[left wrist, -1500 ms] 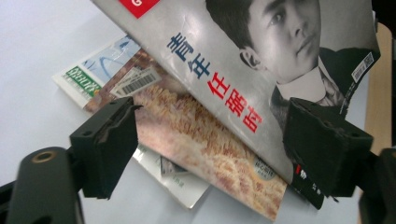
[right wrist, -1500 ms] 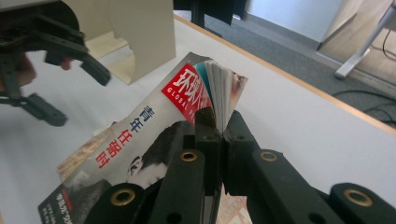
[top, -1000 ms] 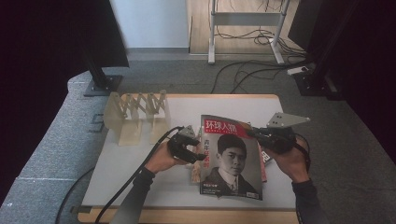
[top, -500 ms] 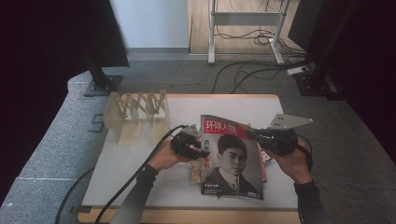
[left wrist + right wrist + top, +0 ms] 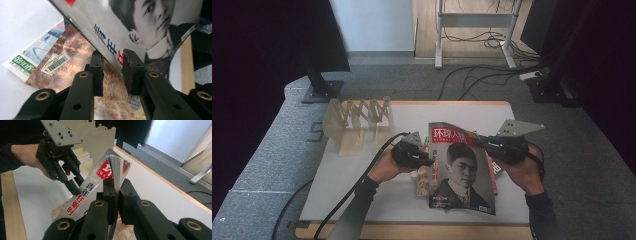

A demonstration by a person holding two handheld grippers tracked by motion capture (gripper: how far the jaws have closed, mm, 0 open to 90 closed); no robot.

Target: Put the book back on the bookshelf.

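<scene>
**Magazine lifted at both edges**

The magazine [image 5: 460,167] tilts above other magazines [image 5: 62,62] on the table [image 5: 362,190]. The right gripper [image 5: 117,185] clamps its page edge; the left gripper [image 5: 112,58] – jaws just closing – straddles the spine edge, pads not pressing. A rack [image 5: 357,120] stands well apart.

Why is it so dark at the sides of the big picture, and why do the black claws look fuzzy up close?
High view: light falls on the white table, while both sides lie in deep shadow. Left gripper view: the near jaws look soft, but the magazine cover and the barcode are sharp. Right gripper view: the table edge curves from lens distortion, and the magazine's pages fan out crisp.
</scene>
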